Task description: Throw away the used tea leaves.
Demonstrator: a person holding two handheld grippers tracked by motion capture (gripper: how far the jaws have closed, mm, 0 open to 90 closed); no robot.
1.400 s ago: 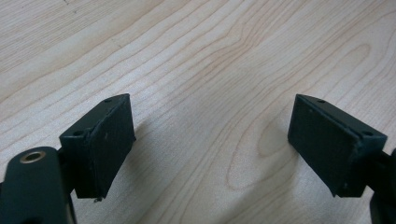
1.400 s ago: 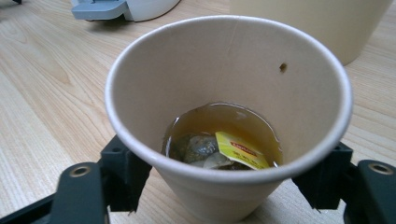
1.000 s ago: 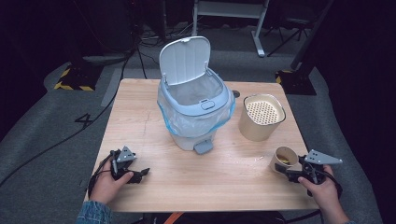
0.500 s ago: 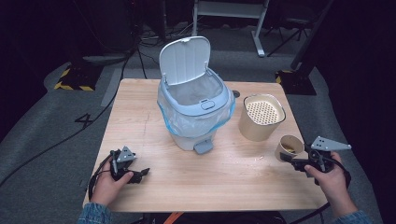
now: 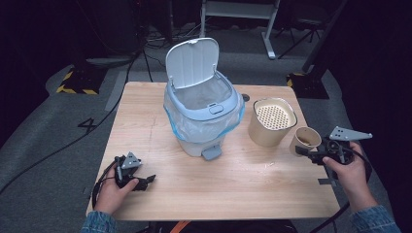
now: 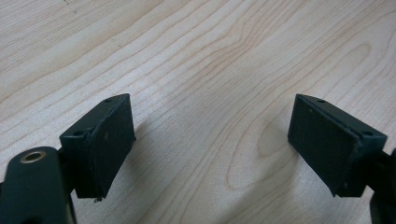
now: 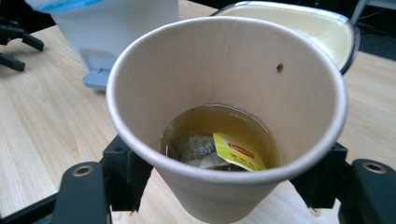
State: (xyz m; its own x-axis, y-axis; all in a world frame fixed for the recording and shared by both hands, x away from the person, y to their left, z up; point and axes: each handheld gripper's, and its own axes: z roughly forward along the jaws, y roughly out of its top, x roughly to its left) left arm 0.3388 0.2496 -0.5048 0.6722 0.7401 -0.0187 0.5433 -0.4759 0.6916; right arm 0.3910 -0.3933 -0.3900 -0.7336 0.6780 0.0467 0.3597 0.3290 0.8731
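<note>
- Left tool [image 5: 145, 180] rests on the surface [image 5: 145, 121], jaws wide, holding nothing.
- Pedal bin [image 5: 203, 116] stands mid-surface, lid up; strainer pot [image 5: 272, 122] just right.
- Right tool [image 5: 303, 151] clamps the paper cup [image 5: 305, 140], lifted; likely next: tip tea and teabag [image 7: 215, 149] into the strainer, cup kept level on the way.

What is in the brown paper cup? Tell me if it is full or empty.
Neither: the brown paper cup holds shallow amber tea at its bottom, with a soaked tea bag and its yellow tag lying in it. The right gripper clamps the cup.
</note>
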